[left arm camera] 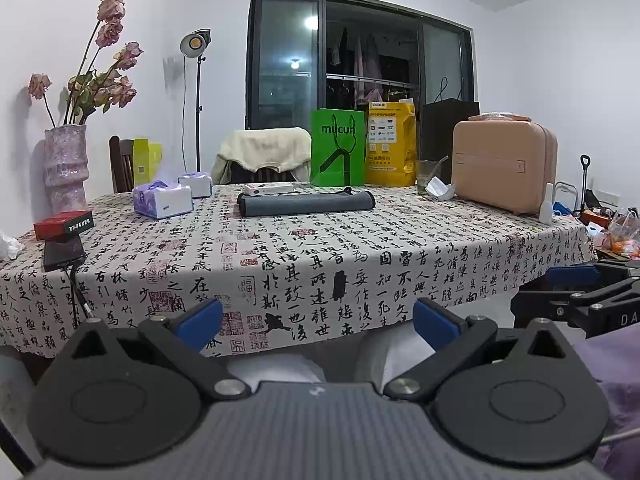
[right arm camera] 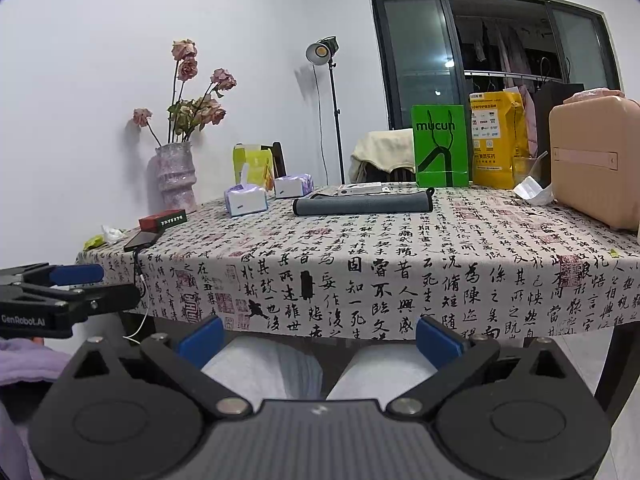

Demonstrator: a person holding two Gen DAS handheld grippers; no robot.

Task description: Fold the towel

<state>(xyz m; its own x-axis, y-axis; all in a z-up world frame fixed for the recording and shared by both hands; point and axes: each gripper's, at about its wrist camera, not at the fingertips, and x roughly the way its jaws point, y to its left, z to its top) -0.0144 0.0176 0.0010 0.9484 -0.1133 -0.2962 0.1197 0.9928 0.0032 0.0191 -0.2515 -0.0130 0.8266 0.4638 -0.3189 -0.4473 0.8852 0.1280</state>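
A dark grey towel [left arm camera: 306, 204] lies folded into a long flat strip on the far middle of the table; it also shows in the right wrist view [right arm camera: 362, 204]. My left gripper [left arm camera: 318, 322] is open and empty, held low in front of the table's near edge, far from the towel. My right gripper [right arm camera: 320, 338] is open and empty too, also below the near edge. Each gripper shows at the side of the other's view: the right gripper [left arm camera: 576, 284] and the left gripper [right arm camera: 76, 276].
The table [left arm camera: 360, 256] has a calligraphy-print cloth. On it stand two tissue boxes [left arm camera: 164, 200], a vase of dried roses [left arm camera: 66, 168], a red box [left arm camera: 64, 224], a phone [left arm camera: 62, 254], a green bag [left arm camera: 338, 152], a yellow bag [left arm camera: 390, 144], a glass [left arm camera: 428, 176] and a pink case [left arm camera: 504, 166].
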